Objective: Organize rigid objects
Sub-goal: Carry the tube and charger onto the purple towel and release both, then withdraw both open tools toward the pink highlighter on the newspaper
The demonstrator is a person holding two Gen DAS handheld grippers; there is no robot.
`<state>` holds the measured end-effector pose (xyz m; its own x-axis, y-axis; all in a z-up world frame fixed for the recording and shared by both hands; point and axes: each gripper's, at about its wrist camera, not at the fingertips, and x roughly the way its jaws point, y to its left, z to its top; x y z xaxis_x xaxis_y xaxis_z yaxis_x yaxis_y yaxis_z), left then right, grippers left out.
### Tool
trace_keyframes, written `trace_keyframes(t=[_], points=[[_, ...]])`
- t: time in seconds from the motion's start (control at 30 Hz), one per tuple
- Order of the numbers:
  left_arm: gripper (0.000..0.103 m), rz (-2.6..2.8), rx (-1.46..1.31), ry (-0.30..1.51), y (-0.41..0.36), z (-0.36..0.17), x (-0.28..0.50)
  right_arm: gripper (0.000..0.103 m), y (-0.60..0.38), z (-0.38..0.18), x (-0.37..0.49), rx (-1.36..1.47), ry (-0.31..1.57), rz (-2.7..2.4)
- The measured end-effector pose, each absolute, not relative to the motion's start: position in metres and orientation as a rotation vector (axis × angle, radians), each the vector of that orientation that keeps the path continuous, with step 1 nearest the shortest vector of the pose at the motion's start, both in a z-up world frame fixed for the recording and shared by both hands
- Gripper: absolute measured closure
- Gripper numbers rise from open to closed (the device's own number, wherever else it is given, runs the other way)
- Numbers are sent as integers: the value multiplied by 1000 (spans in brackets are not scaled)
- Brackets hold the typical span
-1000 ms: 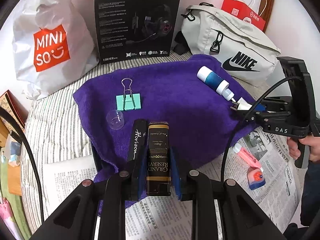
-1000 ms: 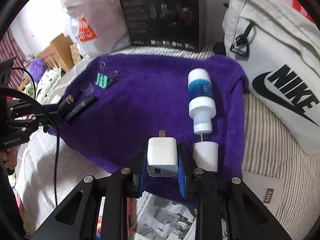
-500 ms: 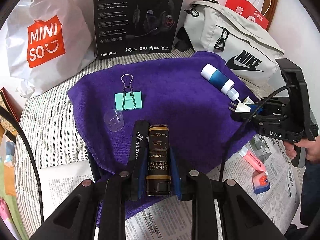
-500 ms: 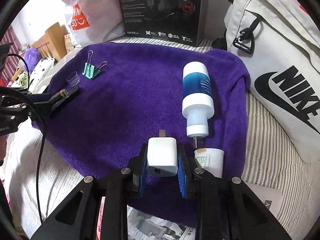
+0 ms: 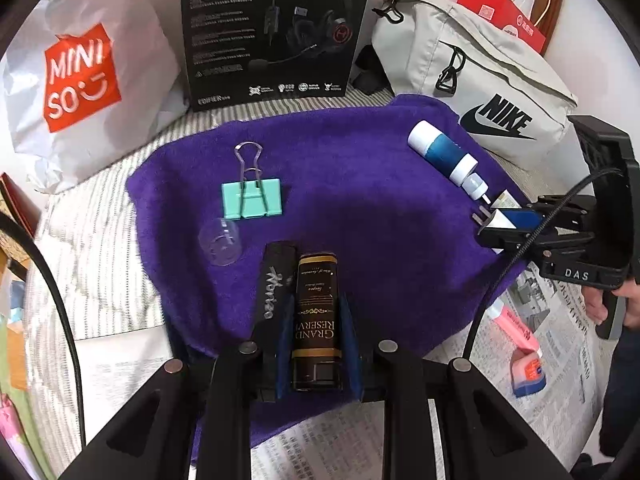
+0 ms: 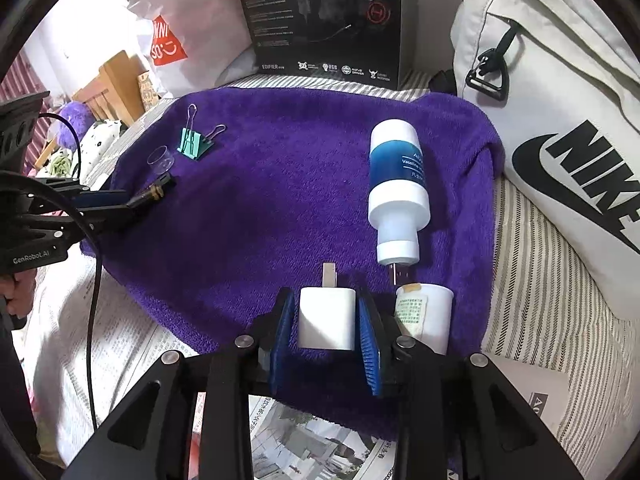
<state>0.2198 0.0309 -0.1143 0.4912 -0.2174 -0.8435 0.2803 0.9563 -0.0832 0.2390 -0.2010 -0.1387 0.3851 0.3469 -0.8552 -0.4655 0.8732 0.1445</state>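
On the purple towel (image 5: 372, 208) my left gripper (image 5: 317, 306) is shut on a black and gold "Grand Reserve" box (image 5: 316, 320). A black "Horizon" stick (image 5: 274, 288) lies against its left finger. In the right wrist view the left gripper (image 6: 136, 202) is low at the towel's left edge. My right gripper (image 6: 325, 300) has its jaws opening. A white charger plug (image 6: 326, 324) rests on the towel (image 6: 260, 208) between the pads, with a slim gap on each side. A blue and white bottle (image 6: 396, 184) and its white cap (image 6: 426, 316) lie just to the right.
A green binder clip (image 5: 252, 198) and a small clear cup (image 5: 220, 240) lie on the towel's left. Behind stand a Miniso bag (image 5: 80, 76), a black headset box (image 5: 276, 28) and a Nike bag (image 5: 480, 92). Newspaper (image 5: 560, 320) holds a pink item (image 5: 524, 356).
The right pads have drawn apart from the charger, which now lies on the towel. The left gripper, still holding the box, has edged forward and down over the towel.
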Motion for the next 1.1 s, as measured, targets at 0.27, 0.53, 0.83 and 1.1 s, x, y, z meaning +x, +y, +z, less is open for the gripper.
trace_keyframes(t=[0.27, 0.53, 0.83, 1.1], points=[[80, -249, 88, 1021, 20, -124, 232, 56, -208, -118, 226, -138, 982, 475], [80, -214, 132, 1032, 16, -129, 239, 55, -222, -111, 216, -107, 964, 451], [74, -176, 140, 1030, 14, -129, 232, 53, -229, -105, 196, -85, 960, 432], [73, -131, 156, 987, 11, -107, 198, 53, -233, -91, 154, -99, 942, 452]])
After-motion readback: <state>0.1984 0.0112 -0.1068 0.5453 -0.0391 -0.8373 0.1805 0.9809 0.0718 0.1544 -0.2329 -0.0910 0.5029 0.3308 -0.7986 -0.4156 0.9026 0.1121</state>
